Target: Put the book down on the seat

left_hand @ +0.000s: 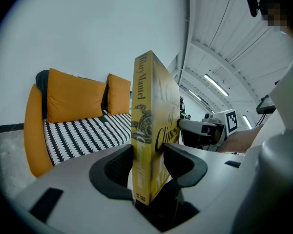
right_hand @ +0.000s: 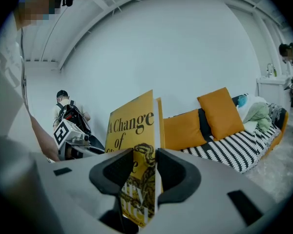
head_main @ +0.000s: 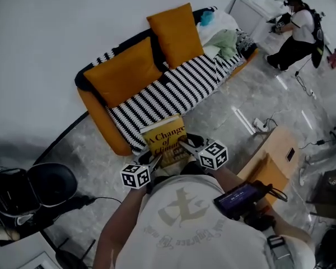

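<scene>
A yellow hardback book (head_main: 164, 137) is held between both grippers, just short of the sofa's front edge. My left gripper (head_main: 153, 159) is shut on the book's (left_hand: 149, 130) lower left, spine side. On the opposite side my right gripper (head_main: 184, 144) is shut on the book (right_hand: 135, 145), pinching its cover and pages. The sofa seat (head_main: 173, 88) has a black-and-white striped cover on an orange base, with two orange cushions (head_main: 126, 70) against the back. In the left gripper view the seat (left_hand: 85, 133) lies beyond the book, to the left.
Clothes and a blue thing (head_main: 221, 35) pile on the sofa's far right end. A cardboard box (head_main: 271, 158) and cables lie on the marble floor at right. A black round thing (head_main: 47, 184) sits at left. Another person (head_main: 297, 29) crouches far right.
</scene>
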{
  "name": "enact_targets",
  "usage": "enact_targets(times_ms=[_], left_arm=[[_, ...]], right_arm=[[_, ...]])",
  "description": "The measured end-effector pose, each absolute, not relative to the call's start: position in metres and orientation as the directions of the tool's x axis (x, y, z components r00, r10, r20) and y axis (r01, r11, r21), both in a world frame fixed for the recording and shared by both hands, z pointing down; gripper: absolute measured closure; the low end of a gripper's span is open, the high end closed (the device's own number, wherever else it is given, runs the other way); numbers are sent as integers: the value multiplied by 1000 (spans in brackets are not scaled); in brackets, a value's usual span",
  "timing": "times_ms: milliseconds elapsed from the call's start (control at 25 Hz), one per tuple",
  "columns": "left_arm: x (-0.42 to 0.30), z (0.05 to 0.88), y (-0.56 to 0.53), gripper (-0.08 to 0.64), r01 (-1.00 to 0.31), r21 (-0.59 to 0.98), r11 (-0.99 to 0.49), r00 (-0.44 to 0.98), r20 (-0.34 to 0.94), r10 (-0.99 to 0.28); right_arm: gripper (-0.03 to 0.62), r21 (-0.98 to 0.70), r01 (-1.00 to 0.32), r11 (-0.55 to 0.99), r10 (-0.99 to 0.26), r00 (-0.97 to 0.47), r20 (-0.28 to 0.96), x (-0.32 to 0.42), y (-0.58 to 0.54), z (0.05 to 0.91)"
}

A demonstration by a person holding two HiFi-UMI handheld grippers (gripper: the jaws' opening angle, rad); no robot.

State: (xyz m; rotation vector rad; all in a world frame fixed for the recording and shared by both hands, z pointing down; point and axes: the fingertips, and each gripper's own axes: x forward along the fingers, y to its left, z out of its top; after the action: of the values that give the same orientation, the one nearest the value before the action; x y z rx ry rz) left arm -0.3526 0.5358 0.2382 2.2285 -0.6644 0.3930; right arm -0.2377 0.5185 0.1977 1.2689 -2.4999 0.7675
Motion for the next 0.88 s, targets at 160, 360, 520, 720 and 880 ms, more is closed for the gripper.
enact_targets(times_ms=[160, 360, 520, 720, 880], left_arm=[[-350, 235, 534, 351, -570, 583, -579, 818, 467, -334], [-329, 230, 533, 351, -561, 575, -595, 823, 464, -327], [-318, 233, 533, 351, -563, 568, -600, 820, 473, -322], [-281, 232, 523, 351, -554, 576, -602, 826, 474, -306], [-235, 229, 510, 351, -550, 567, -613, 823, 495, -279]], right_arm=[[426, -362, -797, 484, -682, -603, 414, -233, 517, 196], [426, -355, -804, 477, -704, -592, 393, -212, 517, 191], [426, -361, -806, 469, -711, -587, 388, -202, 519, 192], [426, -366, -811, 456, -719, -578, 387, -164, 510, 191], [428, -391, -814, 429, -731, -567, 379, -117, 500, 190]])
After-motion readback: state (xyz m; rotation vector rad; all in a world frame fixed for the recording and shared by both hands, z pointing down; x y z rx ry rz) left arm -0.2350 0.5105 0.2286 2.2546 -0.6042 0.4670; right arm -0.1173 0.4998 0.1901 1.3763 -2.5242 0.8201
